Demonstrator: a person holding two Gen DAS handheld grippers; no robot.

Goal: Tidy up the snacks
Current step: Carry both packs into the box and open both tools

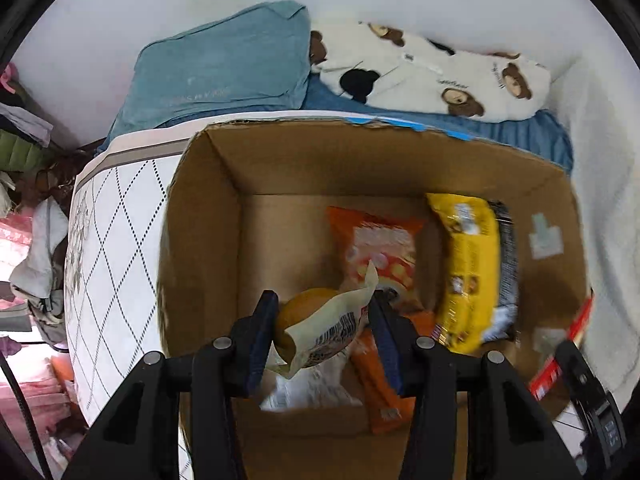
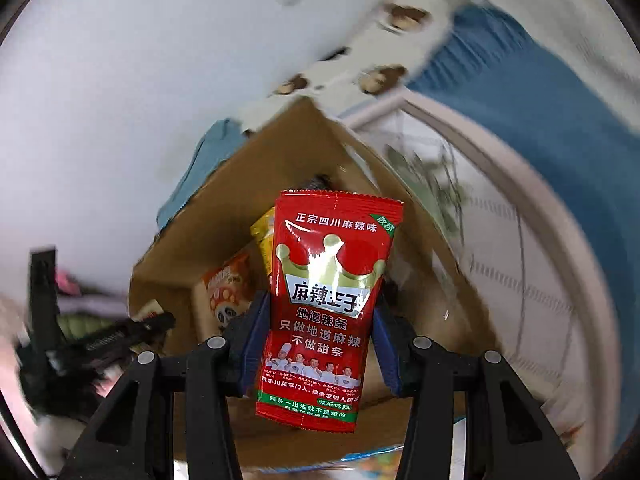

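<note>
My left gripper [image 1: 324, 304] is shut on a wrapped bun [image 1: 320, 326], a golden round in a cream wrapper, held over the open cardboard box [image 1: 200, 240]. In the box lie an orange snack bag [image 1: 380, 248], a yellow packet [image 1: 468, 272], a white packet [image 1: 308, 392] and another orange packet [image 1: 380, 384]. My right gripper [image 2: 320, 304] is shut on a red spicy-strip packet [image 2: 324, 300], upright above the same box [image 2: 288, 152]. That red packet [image 1: 560, 356] and the right gripper show at the right edge of the left wrist view. The left gripper [image 2: 120, 336] appears at the left of the right wrist view.
The box stands beside a white quilted mattress [image 1: 112, 248]. On the bed lie a teal pillow [image 1: 224, 68], a bear-print white pillow [image 1: 436, 76] and a blue blanket [image 1: 528, 136]. Clothes and clutter [image 1: 28, 240] pile up at the left. A white wall [image 1: 160, 4] is behind.
</note>
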